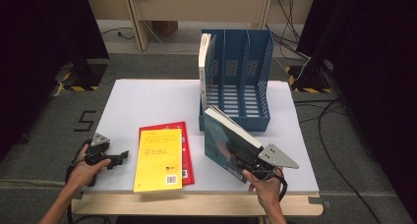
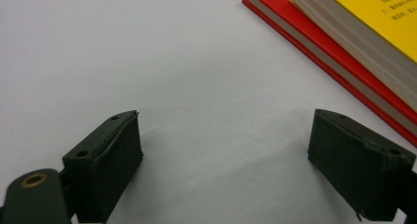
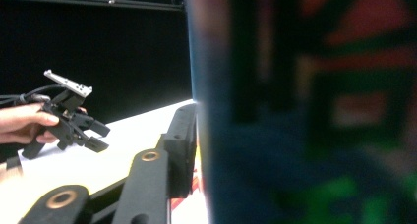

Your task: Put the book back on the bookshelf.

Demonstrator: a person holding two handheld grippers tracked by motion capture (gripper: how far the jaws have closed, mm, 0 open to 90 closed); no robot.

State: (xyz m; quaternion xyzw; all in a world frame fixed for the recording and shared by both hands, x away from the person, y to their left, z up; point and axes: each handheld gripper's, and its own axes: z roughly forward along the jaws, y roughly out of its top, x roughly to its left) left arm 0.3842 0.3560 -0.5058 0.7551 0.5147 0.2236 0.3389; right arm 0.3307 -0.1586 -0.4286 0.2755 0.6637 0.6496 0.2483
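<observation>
My right gripper (image 1: 246,157) is clamped on the teal paperback book (image 1: 223,140), lifted, tilted, its long axis pointing toward the blue plastic file rack (image 1: 236,120) at twelve o'clock, just beyond. My left gripper (image 1: 115,158) rests wide open, empty, at nine o'clock.

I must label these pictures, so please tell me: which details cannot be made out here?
- Teal book cover, right gripper view: too close, blurred.
- Right tongs, far jaw: hidden behind that book.
- Red book cover, high view: mostly under the yellow book.
- Yellow book's print: too small.
- Blue file rack, right slots: divider walls hide them.
</observation>
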